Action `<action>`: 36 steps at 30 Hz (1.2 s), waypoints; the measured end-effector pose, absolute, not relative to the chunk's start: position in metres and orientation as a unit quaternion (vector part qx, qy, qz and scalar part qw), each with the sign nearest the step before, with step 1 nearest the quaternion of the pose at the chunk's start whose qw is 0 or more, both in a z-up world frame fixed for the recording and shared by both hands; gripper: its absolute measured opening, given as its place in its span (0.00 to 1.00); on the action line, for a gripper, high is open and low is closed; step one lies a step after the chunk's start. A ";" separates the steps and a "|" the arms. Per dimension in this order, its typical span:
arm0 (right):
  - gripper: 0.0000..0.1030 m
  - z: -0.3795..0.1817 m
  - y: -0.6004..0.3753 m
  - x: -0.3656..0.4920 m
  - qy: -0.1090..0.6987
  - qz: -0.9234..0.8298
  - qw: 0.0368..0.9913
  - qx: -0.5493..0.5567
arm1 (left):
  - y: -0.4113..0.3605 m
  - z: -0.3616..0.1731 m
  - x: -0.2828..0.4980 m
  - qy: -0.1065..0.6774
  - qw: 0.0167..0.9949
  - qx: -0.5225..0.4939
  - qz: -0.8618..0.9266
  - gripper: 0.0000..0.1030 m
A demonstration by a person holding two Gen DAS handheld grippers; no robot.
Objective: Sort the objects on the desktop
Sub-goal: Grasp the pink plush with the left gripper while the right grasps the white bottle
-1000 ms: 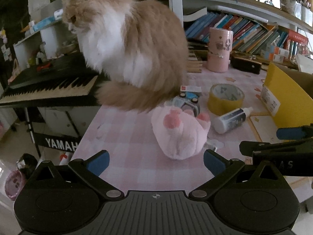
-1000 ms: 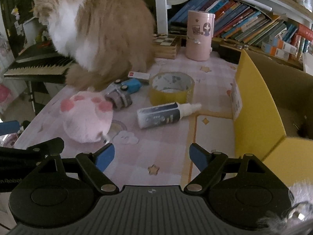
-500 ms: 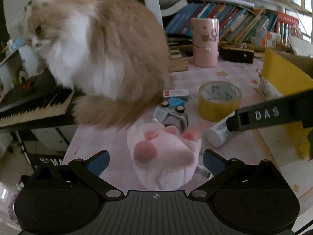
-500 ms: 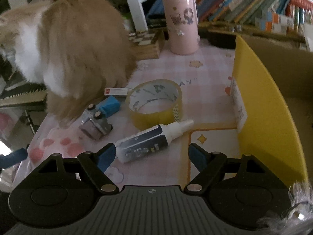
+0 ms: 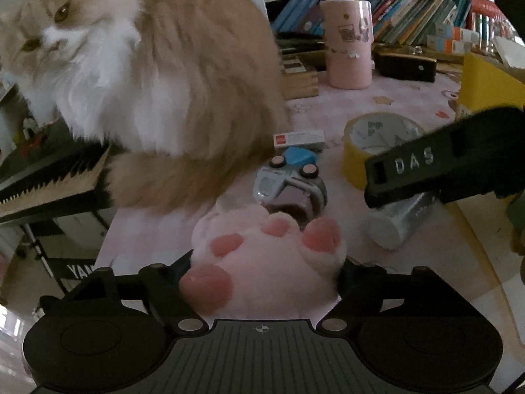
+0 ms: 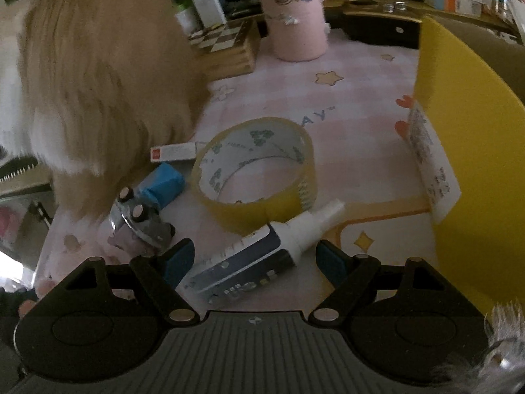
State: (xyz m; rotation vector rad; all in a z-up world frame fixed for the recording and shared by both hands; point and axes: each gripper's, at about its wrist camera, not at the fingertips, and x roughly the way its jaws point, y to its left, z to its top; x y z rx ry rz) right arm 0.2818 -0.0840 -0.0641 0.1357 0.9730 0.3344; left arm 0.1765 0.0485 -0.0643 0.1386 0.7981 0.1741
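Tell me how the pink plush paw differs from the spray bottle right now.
The plush paw is soft, rounded and pink; the spray bottle is a hard, slim cylinder, dark with a white nozzle. The paw fills the gap of the left gripper, whose jaws are closing on it; the bottle lies slantwise between the right gripper's open jaws, with gaps on both sides. Both rest on the pink checked table.

"DAS" on right tool (image 5: 413, 161), "YA" on keyboard stand (image 5: 78, 271)
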 end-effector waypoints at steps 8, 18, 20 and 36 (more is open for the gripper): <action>0.49 -0.066 -0.086 0.266 0.436 0.201 0.877 -0.029 | 0.060 -0.058 0.168 0.397 0.913 0.028 0.092 0.76; 0.47 -0.070 -0.087 0.242 0.420 0.231 0.870 -0.114 | 0.053 -0.064 0.166 0.393 0.914 0.042 0.094 0.76; 0.46 -0.071 -0.088 0.241 0.417 0.234 0.871 -0.113 | 0.052 -0.068 0.169 0.398 0.911 0.045 0.096 0.75; 0.29 -0.037 -0.101 0.223 0.388 0.228 0.892 -0.053 | 0.063 -0.033 0.154 0.374 0.925 -0.022 0.061 0.69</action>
